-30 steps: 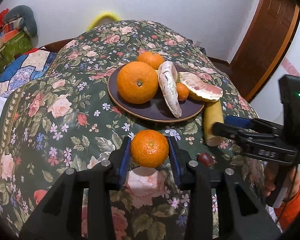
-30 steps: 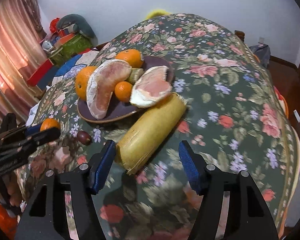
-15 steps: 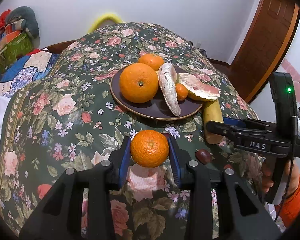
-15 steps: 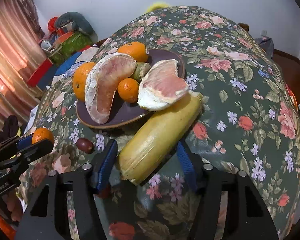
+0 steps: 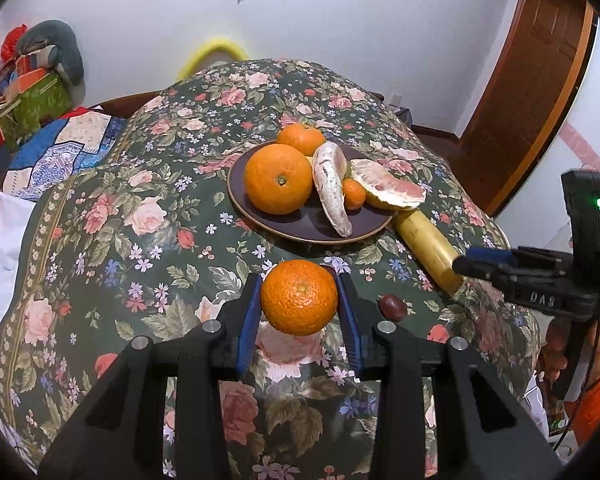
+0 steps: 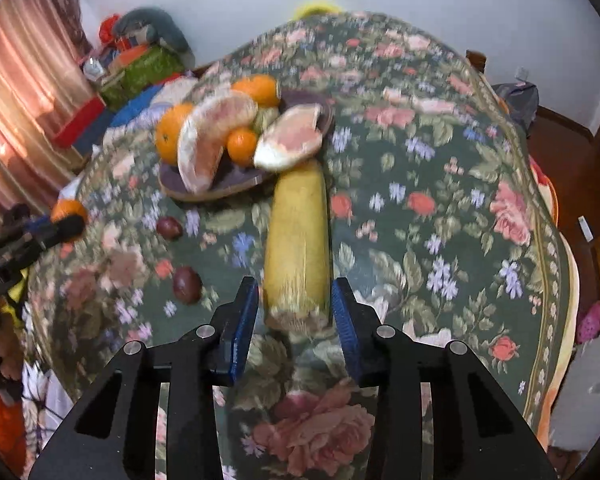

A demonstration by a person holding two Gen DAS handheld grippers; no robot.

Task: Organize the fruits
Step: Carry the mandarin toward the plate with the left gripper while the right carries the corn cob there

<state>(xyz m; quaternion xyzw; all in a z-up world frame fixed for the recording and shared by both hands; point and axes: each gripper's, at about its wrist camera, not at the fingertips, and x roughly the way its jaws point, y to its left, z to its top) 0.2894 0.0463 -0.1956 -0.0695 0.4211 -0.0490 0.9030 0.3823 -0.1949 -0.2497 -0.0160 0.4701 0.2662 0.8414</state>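
On my left wrist view the left gripper (image 5: 299, 300) sits at the bottom centre, its blue fingers (image 5: 249, 312) clamped on a small orange (image 5: 299, 297) held clear above the floral table (image 5: 112, 240). This view is sharp; the right wrist view is smeared with motion blur. At the right edge of the left view I can see the right gripper (image 5: 466, 262) from the side, with a hand (image 5: 556, 350) and an orange sleeve below it, its tip at the near end of the long yellow fruit (image 5: 426, 250). Only one dark round fruit (image 5: 392, 306) shows here, right of my fingers.

On my right wrist view, at the left edge, the left gripper (image 6: 66, 226) appears with the small orange (image 6: 69, 210) in its tip. Two dark round fruits (image 6: 169, 227) (image 6: 187, 279) lie left of centre, so this view gives me one more than the other. At bottom centre the right gripper (image 6: 296, 304) is closing, its fingers (image 6: 242, 316) either side of the yellow fruit's (image 6: 298, 240) near end; through the blur I cannot tell whether they press on it.

The brown plate (image 5: 300, 222), upper centre in the left view, holds a big orange (image 5: 279, 178), a second orange (image 5: 300, 138) behind it, a peeled pomelo wedge (image 5: 332, 190), a tiny orange (image 5: 354, 193) and a second pomelo wedge (image 5: 388, 190) overhanging the rim. The yellow fruit lies on the table, its far end under that wedge.
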